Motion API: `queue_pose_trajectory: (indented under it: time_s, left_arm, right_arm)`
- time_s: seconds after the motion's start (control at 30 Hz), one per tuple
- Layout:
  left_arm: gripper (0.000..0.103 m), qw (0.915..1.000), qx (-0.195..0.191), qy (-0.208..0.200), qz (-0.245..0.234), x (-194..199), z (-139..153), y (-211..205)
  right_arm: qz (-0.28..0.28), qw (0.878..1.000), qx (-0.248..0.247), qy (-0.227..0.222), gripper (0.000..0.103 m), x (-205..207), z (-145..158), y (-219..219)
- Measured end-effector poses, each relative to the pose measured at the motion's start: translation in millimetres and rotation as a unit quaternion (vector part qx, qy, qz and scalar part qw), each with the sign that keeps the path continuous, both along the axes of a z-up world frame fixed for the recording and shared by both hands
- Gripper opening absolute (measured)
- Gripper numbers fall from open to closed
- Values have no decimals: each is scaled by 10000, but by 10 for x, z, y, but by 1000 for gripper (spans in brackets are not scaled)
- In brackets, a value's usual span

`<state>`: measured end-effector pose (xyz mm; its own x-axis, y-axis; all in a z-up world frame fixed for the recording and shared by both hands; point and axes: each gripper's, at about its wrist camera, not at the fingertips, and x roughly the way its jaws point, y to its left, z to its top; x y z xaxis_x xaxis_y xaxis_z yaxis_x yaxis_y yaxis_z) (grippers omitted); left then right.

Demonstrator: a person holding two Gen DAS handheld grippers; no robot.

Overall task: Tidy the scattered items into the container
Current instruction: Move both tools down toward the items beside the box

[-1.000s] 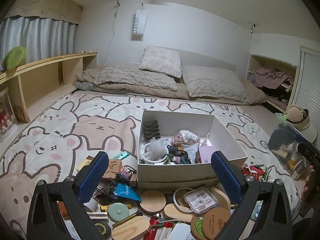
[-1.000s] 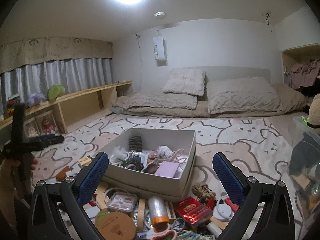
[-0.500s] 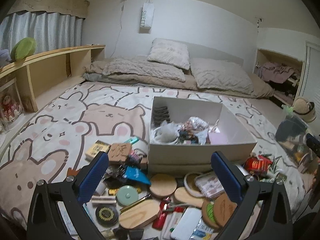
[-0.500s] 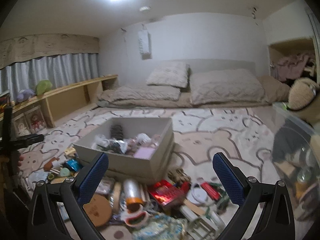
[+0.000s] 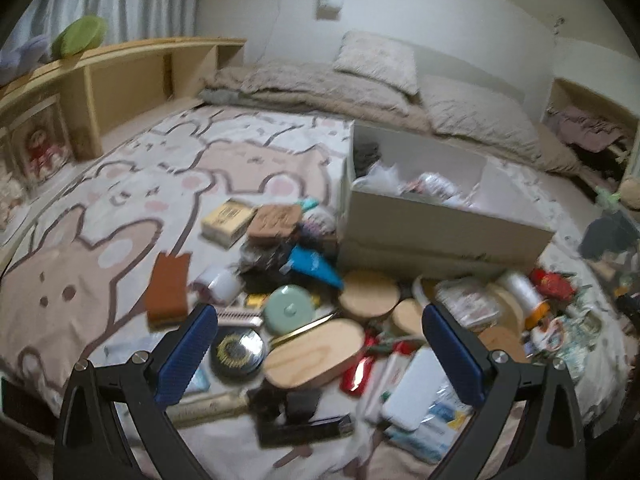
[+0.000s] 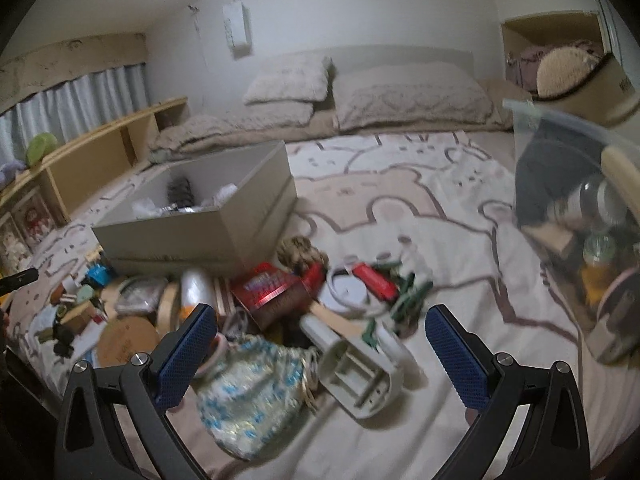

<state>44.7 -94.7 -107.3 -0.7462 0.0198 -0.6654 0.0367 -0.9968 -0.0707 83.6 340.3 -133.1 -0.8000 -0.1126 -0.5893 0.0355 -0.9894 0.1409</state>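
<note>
Left gripper (image 5: pixel 318 354): fingers spread wide, nothing between them, low centre of the left wrist frame. Beneath and between the fingers: wooden oval (image 5: pixel 314 352), black round tin (image 5: pixel 238 350), mint round lid (image 5: pixel 290 314). Brown pad (image 5: pixel 167 288) lies apart, left of the pile. White power bank (image 5: pixel 414 394) sits lower right of centre.

Box (image 5: pixel 440 232) stands right of centre in the left wrist frame, open-topped, with assorted small items inside, details blurred. Clutter lies along its near wall on the bear-print blanket (image 5: pixel 120 184).

Right gripper (image 6: pixel 320 354): fingers likewise released, empty, low centre of the right wrist frame. Between them: white plastic part (image 6: pixel 360 372) and a blue-patterned pouch (image 6: pixel 252 384), touching each other. Above these: red packet (image 6: pixel 268 288), white ring (image 6: pixel 348 292), rope knot (image 6: pixel 298 252).

In the right wrist frame the box (image 6: pixel 192 232) is left of centre. Clear bin (image 6: pixel 580 208) at the right edge holds jars and other things. Both frames are motion-blurred.
</note>
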Motion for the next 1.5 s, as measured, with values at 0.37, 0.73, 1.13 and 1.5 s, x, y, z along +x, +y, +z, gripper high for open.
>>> queue_pose_trajectory:
  time_s: [0.37,0.73,1.13,1.5]
  left_arm:
    - [103,9944,-123,-1029,198,153,-682,-30]
    - [103,9894,-244,-1412,235,120,-943,67]
    - [103,9878,-363,-1459,405,84,-1088,99]
    - [103,9884,-278,-1401,516,67,-1124,80]
  right_arm:
    - [-176,9993,-94,-321,103,-28,-248,124]
    - [-208,9982,104,-545,103,-71,-364,195]
    - [-689,9902,909,-806,103,-308,-334,660]
    - [-720,9841,1218,-1071,103,-93,-479,766]
